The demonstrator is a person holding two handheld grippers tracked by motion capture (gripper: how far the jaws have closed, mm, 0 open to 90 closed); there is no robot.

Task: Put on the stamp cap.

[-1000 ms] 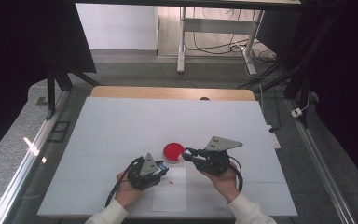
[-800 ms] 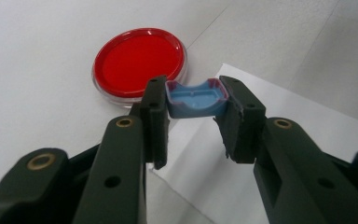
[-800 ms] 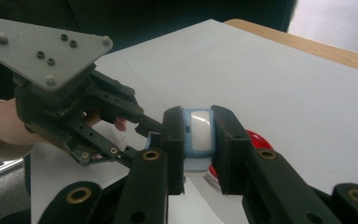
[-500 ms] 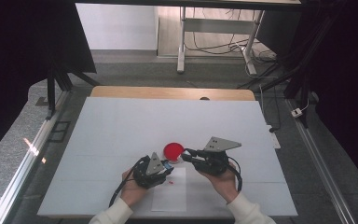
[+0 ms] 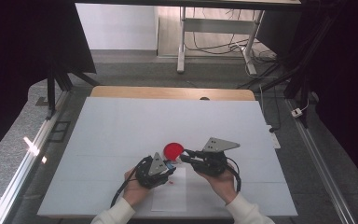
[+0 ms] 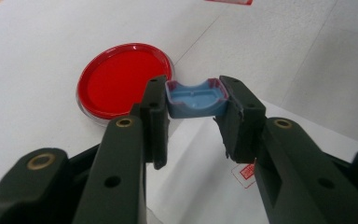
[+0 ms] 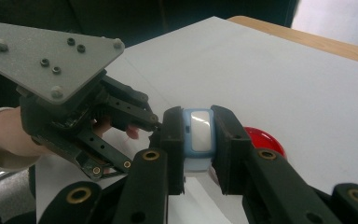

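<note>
My left gripper point(image 6: 193, 88) is shut on a small blue cap-like piece point(image 6: 193, 103) with red smears at its corners, held just above a white paper sheet point(image 6: 200, 186). Beyond it lies a round red dish point(image 6: 121, 79). My right gripper point(image 7: 198, 114) is shut on a pale blue block point(image 7: 198, 158) with a white face. In the high view the left gripper point(image 5: 169, 164) and right gripper point(image 5: 186, 156) point at each other, tips close together just in front of the red dish point(image 5: 173, 150). The left gripper point(image 7: 150, 122) nearly touches the right jaws.
The paper sheet point(image 5: 168, 198) lies at the near edge of the white table point(image 5: 121, 126) and bears a small red stamp mark point(image 5: 171, 183). A wooden strip point(image 5: 168, 92) runs along the far edge. Stands and cables are beyond the table.
My left gripper has drifted slightly to the right, closer to the right gripper's tips. The right gripper has stayed put.
</note>
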